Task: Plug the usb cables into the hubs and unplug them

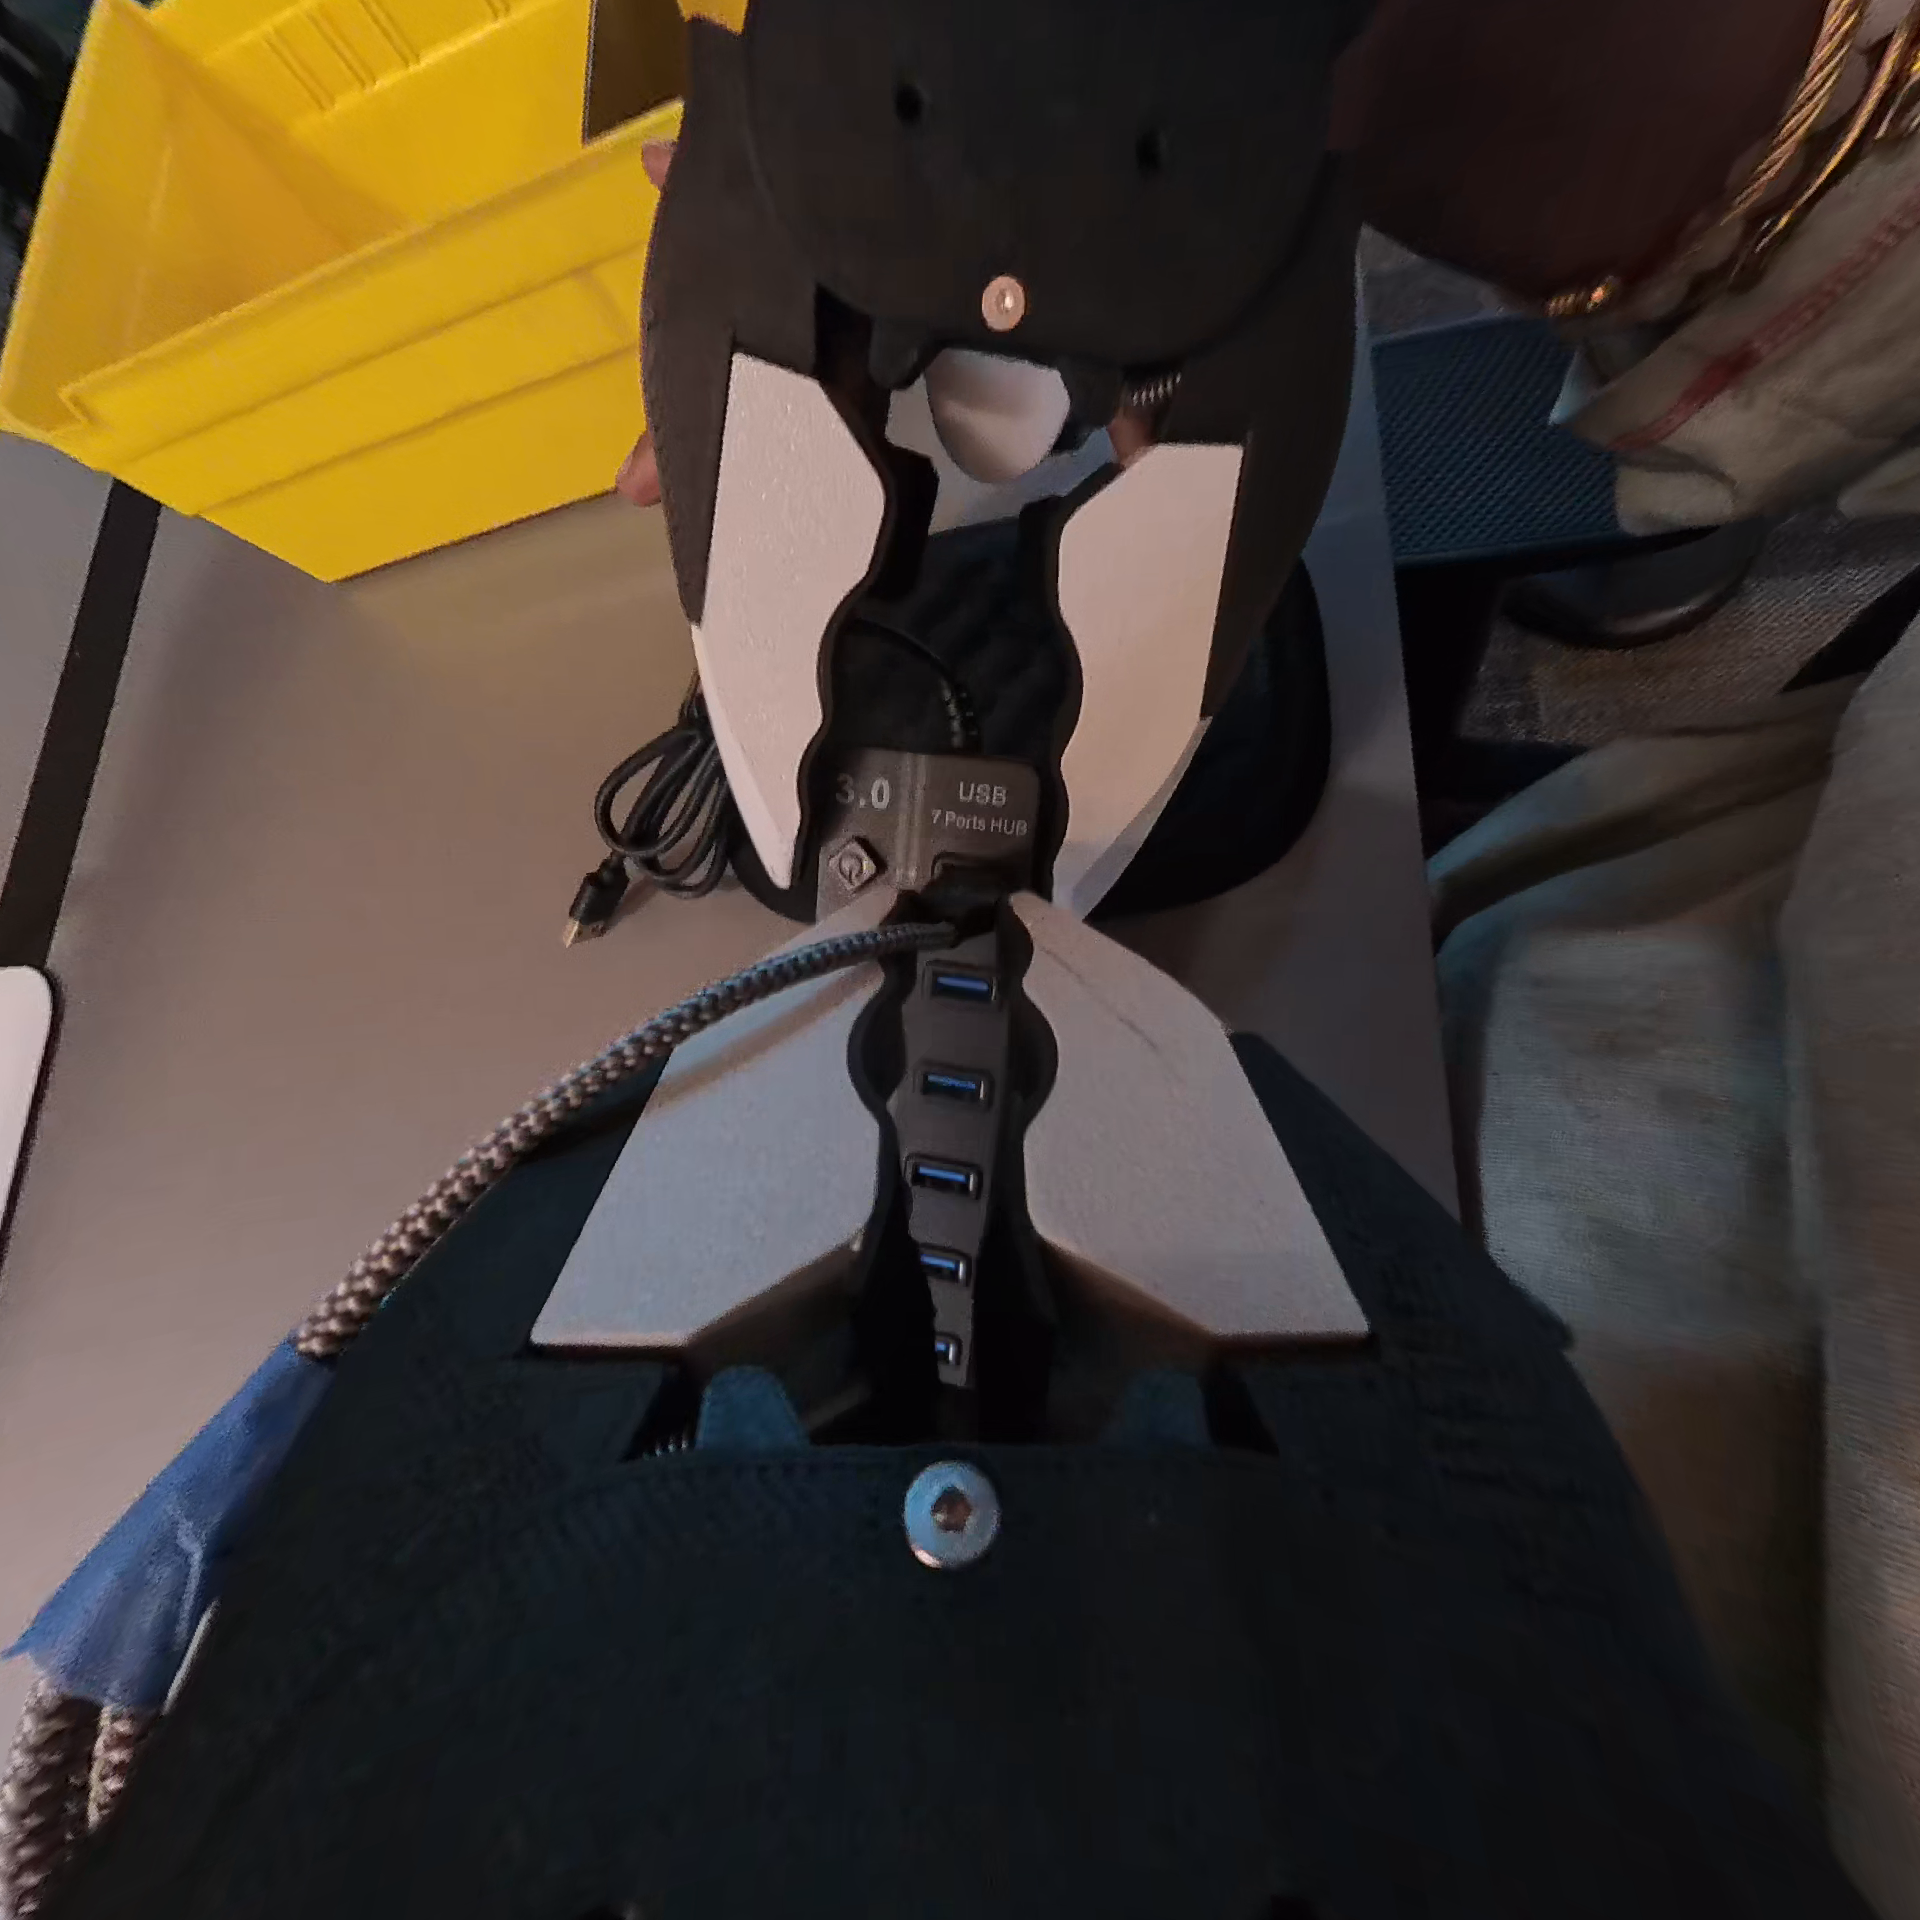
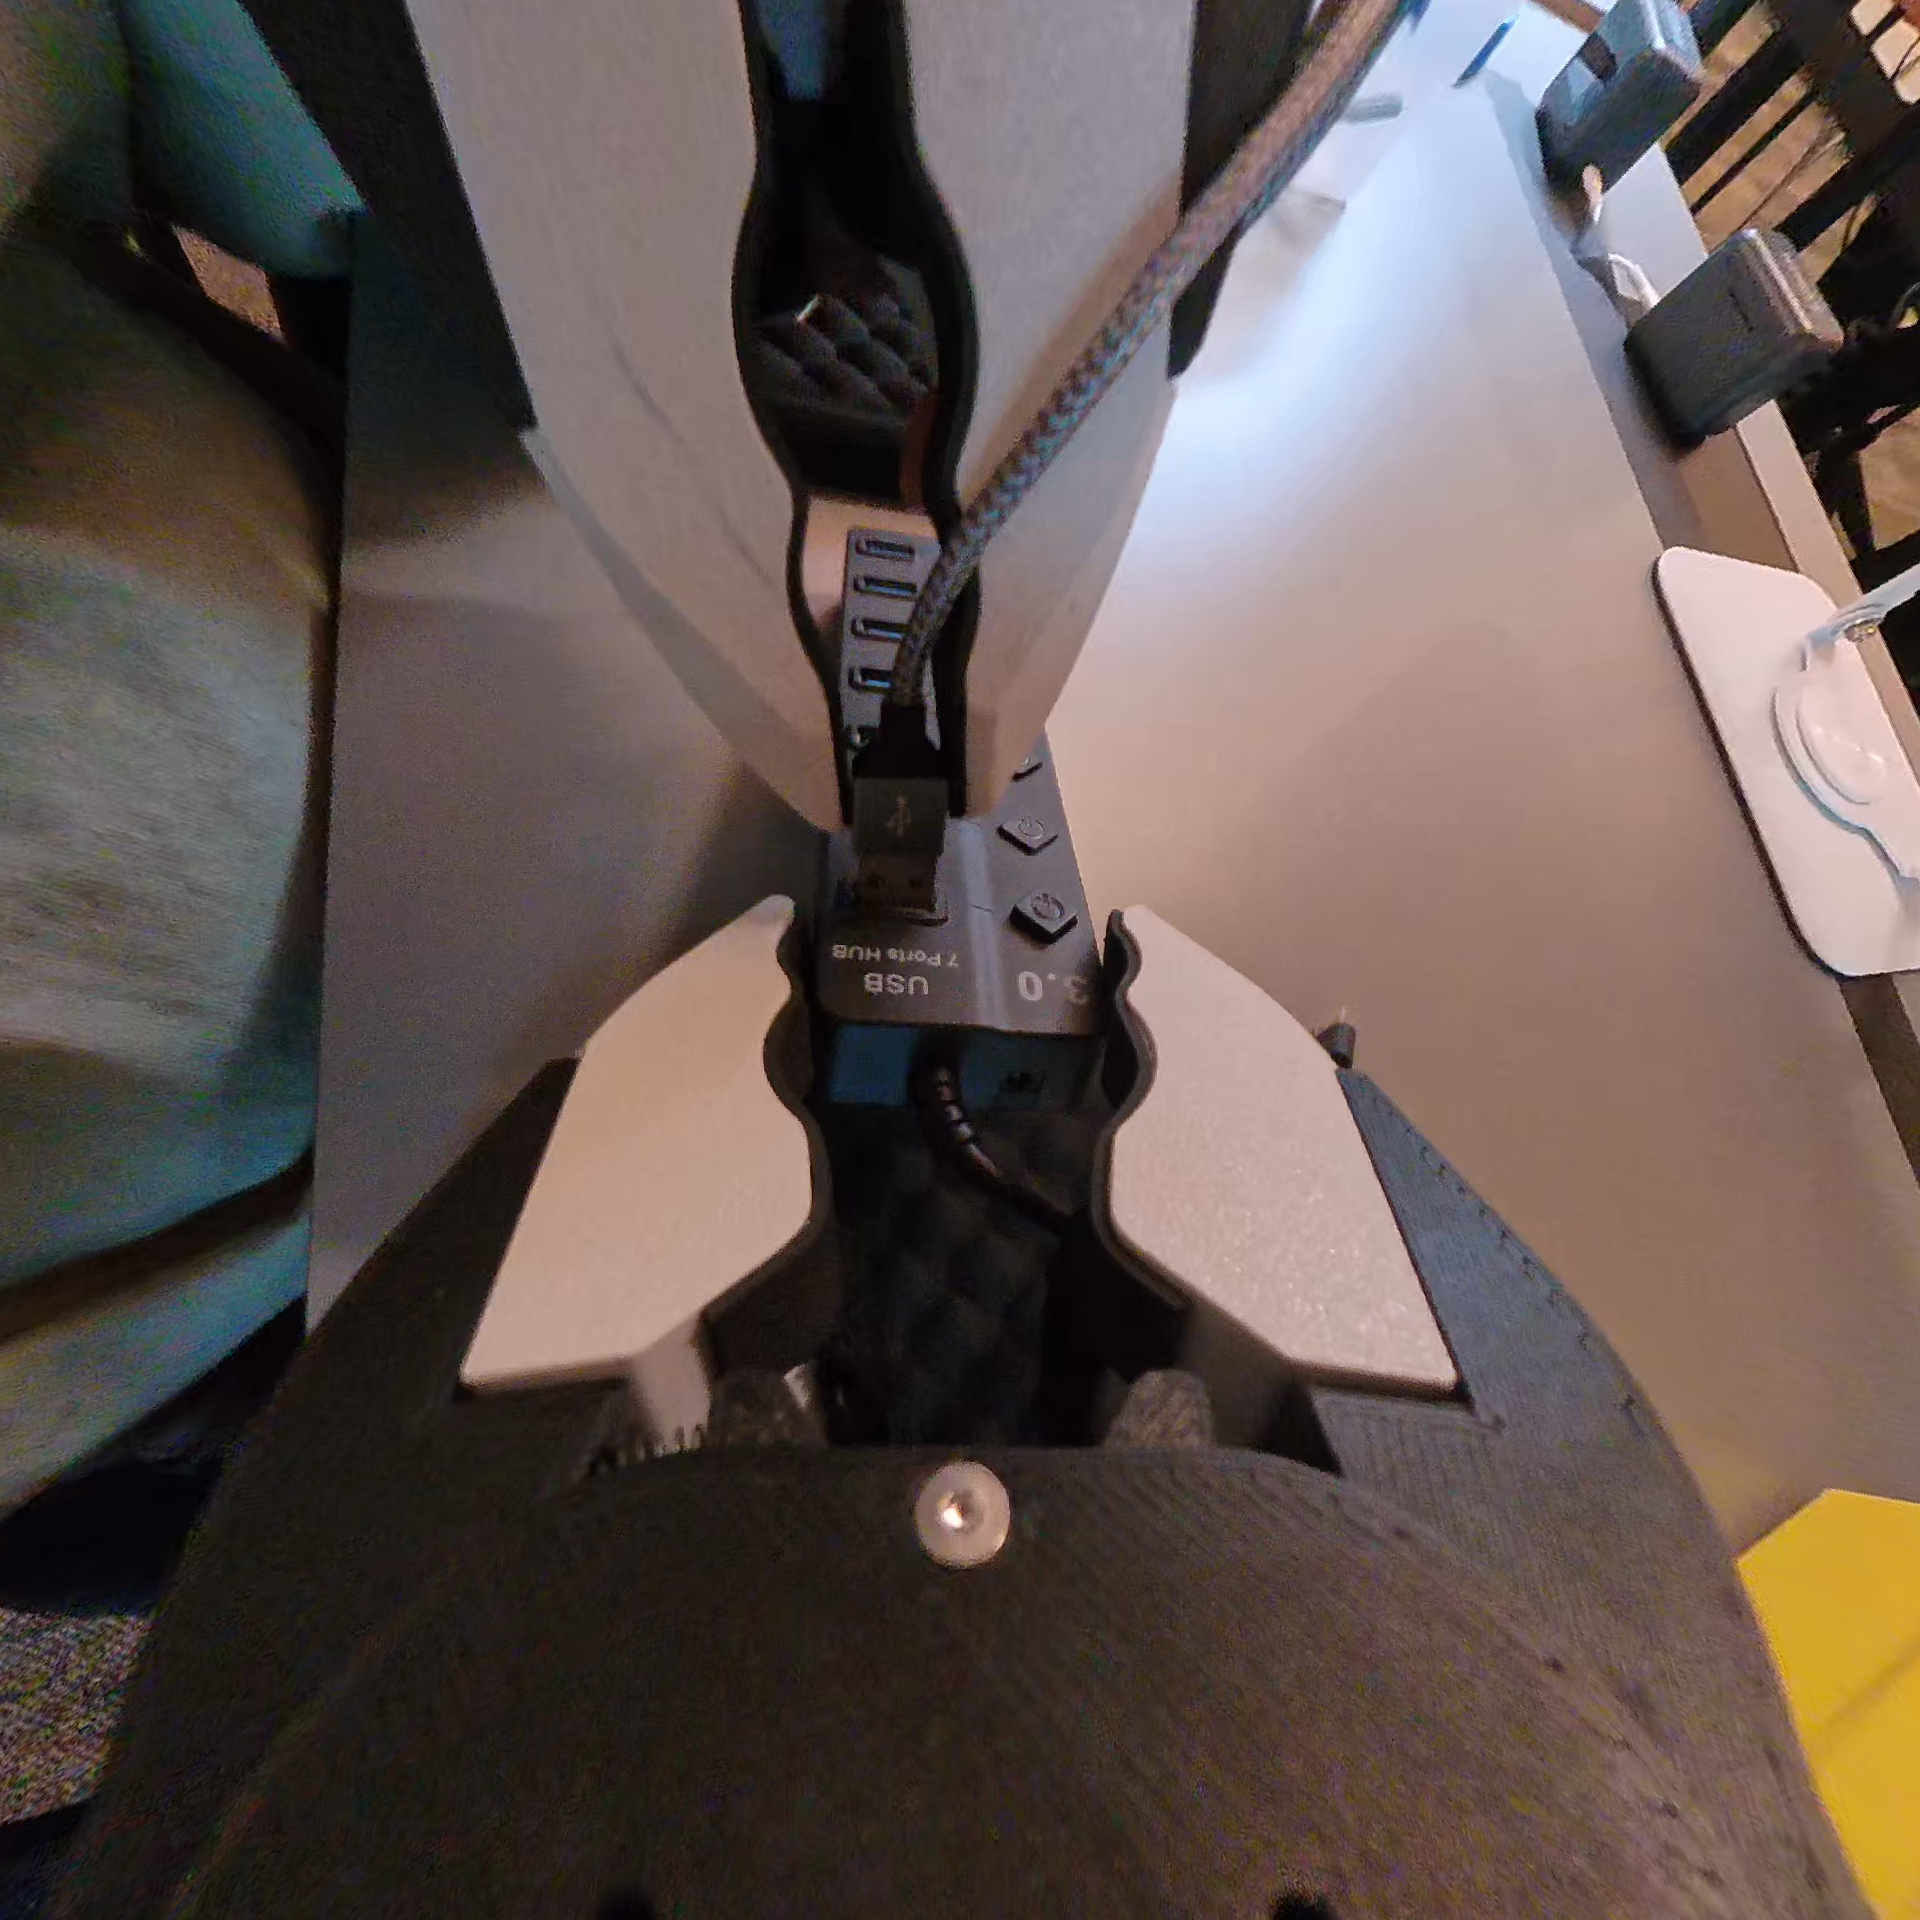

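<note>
USB hub (image 1: 951, 1091), a slim black strip with a row of blue-tongued ports, sits mid-frame between the two grippers, above the grey counter (image 1: 312, 831). Whether it rests on the dark quilted pouch (image 2: 935, 1226) beneath it or is lifted clear is hard to tell. At far left stands a yellow bin (image 1: 312, 312), well apart from the work. Nearer in, a thin black cable (image 1: 665, 810) lies coiled beside the hub with its small plug loose; it could snag a finger if the hub is dragged that way. Next, the braided cable (image 1: 582, 1060) arcs in over the left gripper (image 1: 956, 925), which is closed narrowly on the cable's USB-A plug (image 2: 899, 816). From the right wrist view the plug looks tilted at the port nearest the hub's end, its metal shell only partly in. Pushing at that angle could jam it or stress the port's tongue, and the stiff braid may twist the plug in the pinch. The right gripper (image 2: 951, 966) clamps only the hub's end block across its width. With so short a hold, I judge that a hard push or pull could pivot the strip or slide it out. At far right a white mat (image 2: 1766, 748) lies clear of all this. As for markings, the hub's end carries white printed lettering and round power-symbol buttons, the plug a moulded connector symbol; no maker's brand shows.
</note>
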The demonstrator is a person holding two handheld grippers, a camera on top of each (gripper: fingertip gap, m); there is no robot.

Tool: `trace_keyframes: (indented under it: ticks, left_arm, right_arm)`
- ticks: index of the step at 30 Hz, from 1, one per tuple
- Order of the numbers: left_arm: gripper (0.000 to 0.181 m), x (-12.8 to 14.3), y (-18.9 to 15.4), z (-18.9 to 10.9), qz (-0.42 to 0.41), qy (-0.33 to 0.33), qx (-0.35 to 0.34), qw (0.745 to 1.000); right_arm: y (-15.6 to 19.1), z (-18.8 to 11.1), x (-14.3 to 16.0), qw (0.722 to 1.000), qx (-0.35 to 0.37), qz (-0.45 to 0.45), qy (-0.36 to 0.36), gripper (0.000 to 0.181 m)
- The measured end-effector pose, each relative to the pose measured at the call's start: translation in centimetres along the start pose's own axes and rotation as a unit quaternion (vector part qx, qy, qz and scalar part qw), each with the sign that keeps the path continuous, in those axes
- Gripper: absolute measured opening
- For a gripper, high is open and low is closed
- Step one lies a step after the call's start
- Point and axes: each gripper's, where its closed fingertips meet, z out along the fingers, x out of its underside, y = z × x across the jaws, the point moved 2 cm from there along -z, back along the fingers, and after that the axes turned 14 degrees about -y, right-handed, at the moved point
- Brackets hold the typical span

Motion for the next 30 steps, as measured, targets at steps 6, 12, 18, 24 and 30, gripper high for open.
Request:
trace_keyframes:
  ticks: [6, 12, 18, 24, 30]
  left_arm:
    - [0.014, 0.3, -0.3, 0.2, 0.006, 0.009, 0.006, 1.0]
    - [0.015, 1.1, -0.6, 1.5, 0.011, 0.011, 0.023, 1.0]
    - [0.015, 1.6, -0.8, 2.2, 0.005, 0.002, 0.028, 1.0]
    - [0.052, 0.5, -1.3, -0.4, -0.095, -0.088, 0.058, 0.99]
    - [0.053, 0.0, -1.6, -6.6, -0.121, -0.196, 0.06, 0.971]
  right_arm:
    - [0.2, 0.2, -0.1, 1.0, 0.001, -0.024, 0.01, 0.054]
    - [0.4, 0.5, 1.0, 0.998, -0.005, -0.05, 0.035, 0.054]
    - [0.6, 0.7, 1.6, 0.999, -0.019, -0.015, 0.027, 0.054]
    - [-1.3, -0.9, 3.6, 0.998, 0.022, 0.03, 0.057, 0.054]
    - [-1.4, -1.0, 4.3, 0.997, 0.024, 0.04, 0.067, 0.076]
